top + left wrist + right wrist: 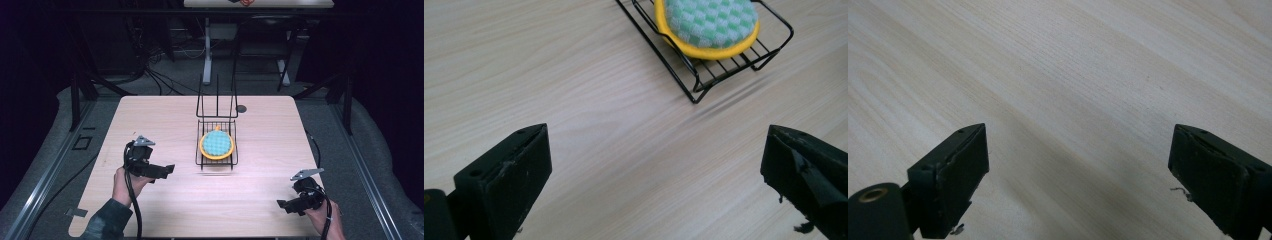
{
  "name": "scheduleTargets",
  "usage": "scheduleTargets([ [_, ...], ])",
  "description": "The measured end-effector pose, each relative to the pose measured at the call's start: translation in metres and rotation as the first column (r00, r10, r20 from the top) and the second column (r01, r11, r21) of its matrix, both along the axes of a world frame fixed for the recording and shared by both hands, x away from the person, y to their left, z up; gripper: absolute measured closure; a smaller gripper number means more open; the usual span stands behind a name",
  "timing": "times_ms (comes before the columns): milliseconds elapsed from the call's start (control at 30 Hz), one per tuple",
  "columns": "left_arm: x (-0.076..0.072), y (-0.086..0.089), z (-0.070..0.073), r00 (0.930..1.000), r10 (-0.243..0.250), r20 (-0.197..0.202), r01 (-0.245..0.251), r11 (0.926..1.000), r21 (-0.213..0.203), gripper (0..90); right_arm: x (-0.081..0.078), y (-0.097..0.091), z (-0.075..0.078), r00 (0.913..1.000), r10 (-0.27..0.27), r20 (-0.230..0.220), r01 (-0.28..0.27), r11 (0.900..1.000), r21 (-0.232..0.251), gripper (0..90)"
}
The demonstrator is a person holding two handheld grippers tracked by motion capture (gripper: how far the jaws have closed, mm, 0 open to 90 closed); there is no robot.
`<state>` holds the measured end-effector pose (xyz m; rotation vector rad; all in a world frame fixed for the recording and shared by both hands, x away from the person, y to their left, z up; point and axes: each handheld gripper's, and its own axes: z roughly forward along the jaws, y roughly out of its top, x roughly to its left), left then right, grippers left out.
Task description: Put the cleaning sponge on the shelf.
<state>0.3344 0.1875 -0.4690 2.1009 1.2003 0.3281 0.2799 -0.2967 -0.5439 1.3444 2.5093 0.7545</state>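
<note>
Pale wood surface: we see a light-grained top carrying one wire rack near its middle, with both hand-held grippers over its near half.
Wire rack: black, with a flat grid tray toward us and tall upright wire loops at its far end; we place it at the centre of the surface, slightly to the far side.
Sponge: round, yellow-rimmed with a green-and-white checked face; we find it lying flat in the rack's tray, inside its low rim. In the left gripper view the sponge and the rack's corner sit at the far right.
Left hand-held gripper: held at the near left by the person's left hand, pointing right toward the rack but well apart from it; we see its jaws spread wide with only bare wood between them.
Right hand-held gripper: held at the near right corner by the right hand, pointing left; we see its jaws wide apart too, nothing between them.
Cables: a black lead trails from each gripper toward the near edge.
Background: dark floor and table legs beyond the far edge.
</note>
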Motion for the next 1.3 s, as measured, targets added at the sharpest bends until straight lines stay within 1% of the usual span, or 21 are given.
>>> scheduleTargets([
  [33,-0.004,0.003,-0.002,1.0,0.003,0.0,-0.003,1.0,0.007,0.1,0.0,0.0,0.0,1.0,-0.001,0.002,0.001,1.0,0.0,8.9],
  [67,-0.006,0.004,-0.002,1.0,0.004,-0.003,-0.004,1.0,0.006,0.1,0.0,-0.001,0.001,1.0,-0.004,0.002,0.004,1.0,0.003,8.9],
  [167,-0.013,0.01,-0.005,0.9999,0.011,0.004,-0.011,0.9995,0.031,0.1,0.0,-0.003,0.002,1.0,-0.008,0.004,0.008,0.9999,0.007,8.9],
  [200,-0.013,0.01,-0.005,0.9999,0.011,0.004,-0.011,0.9995,0.031,0.1,0.0,-0.003,0.002,1.0,-0.008,0.004,0.008,0.9999,0.007,8.9],
  [400,-0.026,0.018,-0.02,0.9993,0.026,-0.028,-0.025,0.9981,0.057,0.2,-0.001,-0.002,0.002,0.9999,-0.01,0.013,0.01,0.9999,0.002,8.9],
  [467,-0.029,0.021,-0.026,0.999,0.031,-0.033,-0.029,0.9979,0.058,0.2,-0.001,-0.002,0.002,0.9999,-0.01,0.014,0.01,1.0,0.0,8.9],
  [500,-0.029,0.021,-0.026,0.999,0.031,-0.033,-0.029,0.9979,0.058,0.2,-0.001,-0.002,0.002,0.9999,-0.01,0.014,0.01,1.0,0.0,8.9],
  [567,-0.033,0.023,-0.035,0.9981,0.041,-0.045,-0.038,0.9973,0.063,0.2,-0.001,-0.002,0.002,0.9998,-0.014,0.012,0.014,0.9999,0.003,8.9],
  [600,-0.033,0.023,-0.035,0.9981,0.041,-0.045,-0.038,0.9973,0.063,0.2,-0.001,-0.002,0.002,0.9999,-0.013,0.01,0.013,0.9999,0.005,8.9],
  [633,-0.035,0.025,-0.041,0.9973,0.042,-0.061,-0.038,0.997,0.067,0.2,-0.001,-0.002,0.002,0.9999,-0.013,0.011,0.013,0.9999,0.0,8.9],
  [667,-0.035,0.025,-0.041,0.9973,0.042,-0.061,-0.038,0.997,0.067,0.1,-0.001,-0.002,0.001,0.9999,-0.011,0.013,0.011,0.9999,-0.009,8.9],
  [700,-0.036,0.026,-0.044,0.9972,0.043,-0.062,-0.039,0.9969,0.068,0.1,0.0,-0.002,0.001,0.9999,-0.007,0.015,0.008,0.9998,-0.019,8.9],
  [767,-0.036,0.027,-0.048,0.9974,0.045,-0.057,-0.041,0.9962,0.077,0.1,0.0,-0.002,0.0,0.9999,-0.011,0.008,0.011,0.9999,-0.009,8.9],
  [800,-0.036,0.028,-0.05,0.997,0.049,-0.059,-0.045,0.9966,0.069,0.1,0.0,-0.002,0.0,0.9999,-0.012,0.007,0.012,0.9999,-0.01,8.9],
  [833,-0.035,0.028,-0.052,0.9973,0.044,-0.059,-0.04,0.9965,0.074,0.1,0.0,-0.003,0.0,0.9999,-0.014,0.007,0.014,0.9999,-0.008,8.9],
  [867,-0.035,0.029,-0.054,0.9967,0.048,-0.066,-0.042,0.9961,0.077,0.1,0.0,-0.003,0.0,0.9999,-0.013,0.003,0.013,0.9999,-0.009,8.9],
  [1000,-0.033,0.032,-0.061,0.9927,0.055,-0.107,-0.051,0.9978,0.042,0.1,0.001,-0.003,0.0,0.9998,-0.018,0.006,0.018,0.9998,-0.007,9.5],
  [1067,-0.032,0.033,-0.064,0.9914,0.06,-0.117,-0.056,0.9978,0.036,0.1,0.001,-0.003,0.0,0.9998,-0.017,-0.004,0.017,0.9997,-0.015,9.5],
  [1167,-0.029,0.036,-0.068,0.9891,0.068,-0.131,-0.063,0.9973,0.037,0.2,0.001,-0.004,0.0,0.9999,-0.011,-0.003,0.011,0.9997,-0.023,9.4],
  [1200,-0.028,0.037,-0.068,0.988,0.069,-0.138,-0.065,0.9972,0.036,0.2,0.001,-0.004,0.0,0.9999,-0.016,-0.005,0.016,0.9998,-0.012,9.5],
  [1300,-0.025,0.041,-0.07,0.986,0.083,-0.145,-0.08,0.9965,0.026,0.2,0.002,-0.004,0.0,0.9998,-0.018,-0.009,0.018,0.9998,-0.009,9.5],
])
